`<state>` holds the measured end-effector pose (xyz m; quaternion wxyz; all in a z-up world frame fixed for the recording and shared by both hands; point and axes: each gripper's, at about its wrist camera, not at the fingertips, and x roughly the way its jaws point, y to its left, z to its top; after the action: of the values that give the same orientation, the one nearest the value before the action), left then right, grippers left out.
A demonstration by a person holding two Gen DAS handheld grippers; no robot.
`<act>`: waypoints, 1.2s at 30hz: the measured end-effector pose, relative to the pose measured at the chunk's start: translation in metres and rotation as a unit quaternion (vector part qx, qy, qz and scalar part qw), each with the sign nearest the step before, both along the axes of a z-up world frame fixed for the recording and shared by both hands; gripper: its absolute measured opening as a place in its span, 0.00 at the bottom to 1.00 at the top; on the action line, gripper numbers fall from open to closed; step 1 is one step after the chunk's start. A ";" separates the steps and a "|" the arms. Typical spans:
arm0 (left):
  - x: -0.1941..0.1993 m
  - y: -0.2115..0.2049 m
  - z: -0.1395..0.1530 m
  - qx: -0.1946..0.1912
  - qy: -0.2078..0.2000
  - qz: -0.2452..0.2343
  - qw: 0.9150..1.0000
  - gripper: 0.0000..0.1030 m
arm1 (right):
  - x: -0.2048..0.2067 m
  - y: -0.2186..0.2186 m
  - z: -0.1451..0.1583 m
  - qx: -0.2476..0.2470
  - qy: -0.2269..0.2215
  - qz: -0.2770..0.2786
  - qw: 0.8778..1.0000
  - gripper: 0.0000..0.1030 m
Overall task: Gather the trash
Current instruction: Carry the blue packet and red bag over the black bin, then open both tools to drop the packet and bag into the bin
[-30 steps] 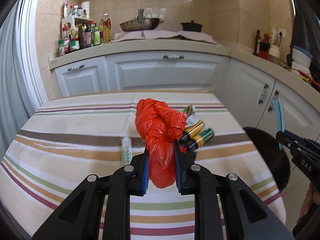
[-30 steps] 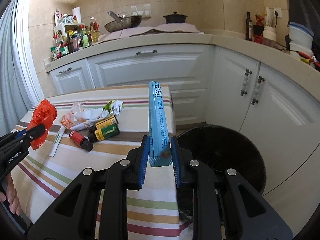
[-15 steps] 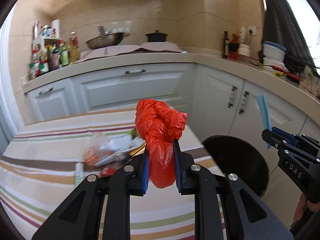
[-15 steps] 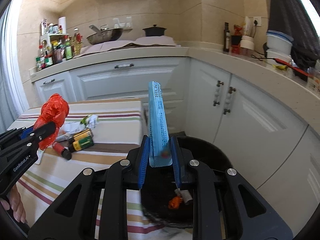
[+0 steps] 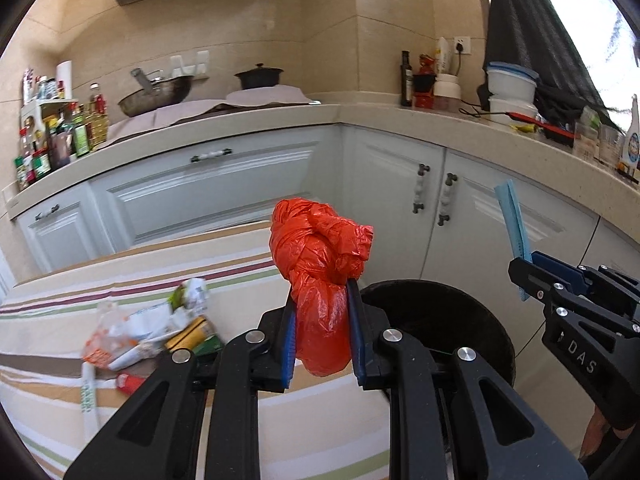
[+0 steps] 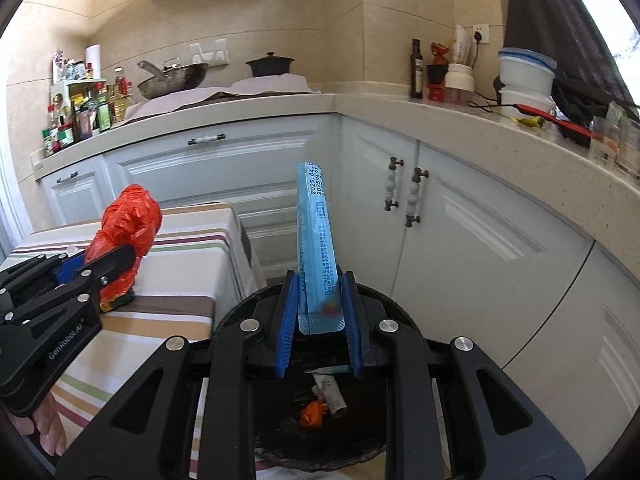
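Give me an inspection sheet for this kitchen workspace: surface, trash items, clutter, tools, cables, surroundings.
Surface: table with striped cloth, partly covered by litter.
Job's things: red plastic bag and blue packet, each held in a tool; black trash bin on the floor beside the table, with a few scraps inside.
Clutter: wrappers and small bottles piled on the cloth.
Grippers: left tool shut on the red plastic bag, near the bin's rim; right tool shut on the blue packet, above the bin.
Cables: a black cord on the counter, running from the wall socket.
Surroundings: white cabinets, wok, black pot, bottles.
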<state>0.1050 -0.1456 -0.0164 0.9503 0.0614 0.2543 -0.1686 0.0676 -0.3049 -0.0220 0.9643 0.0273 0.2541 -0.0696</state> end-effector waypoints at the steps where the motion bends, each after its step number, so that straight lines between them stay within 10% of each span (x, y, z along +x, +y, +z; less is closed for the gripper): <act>1: 0.003 -0.006 -0.002 0.002 0.001 -0.004 1.000 0.21 | 0.002 -0.004 -0.002 0.001 0.001 -0.002 1.000 0.21; 15: 0.033 -0.053 -0.031 0.039 0.028 -0.022 0.999 0.30 | 0.023 -0.041 -0.032 0.017 0.020 -0.031 0.999 0.23; 24: 0.035 -0.048 -0.035 0.045 0.030 -0.003 0.999 0.60 | 0.030 -0.056 -0.042 0.039 0.026 -0.058 0.997 0.70; 36: 0.018 0.031 -0.026 0.048 0.038 0.069 0.996 0.68 | 0.035 -0.004 -0.037 0.047 0.032 -0.002 0.998 0.81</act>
<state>0.1229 -0.1149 -0.0426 0.9454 0.0827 0.3016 -0.0920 0.1026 -0.3087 -0.0586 0.9533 0.0708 0.2875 -0.0602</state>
